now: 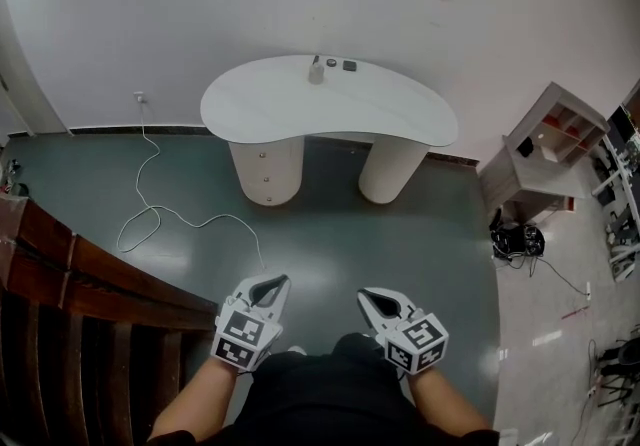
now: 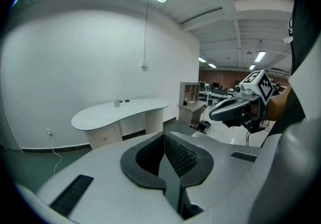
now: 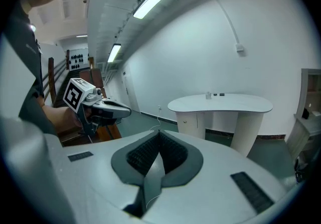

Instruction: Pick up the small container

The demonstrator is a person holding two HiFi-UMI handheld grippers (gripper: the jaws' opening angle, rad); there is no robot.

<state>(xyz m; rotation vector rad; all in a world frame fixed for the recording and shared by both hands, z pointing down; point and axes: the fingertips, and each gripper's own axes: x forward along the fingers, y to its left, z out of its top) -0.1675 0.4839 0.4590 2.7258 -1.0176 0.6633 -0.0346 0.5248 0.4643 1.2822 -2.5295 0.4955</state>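
left gripper (image 1: 272,284): 7 o'clock in head view, close to the torso; jaws pressed together, nothing between them
right gripper (image 1: 372,296): 5 o'clock, beside the left one; jaws pressed together, empty
container (image 1: 316,72): upright at the table's far edge, 12 o'clock, well apart from both grippers
table (image 1: 270,104): white, kidney-shaped, against the wall
dark items (image 1: 349,65): two, at 3 o'clock of the container, just beside it
cable (image 1: 150,214): on the floor, 9 o'clock
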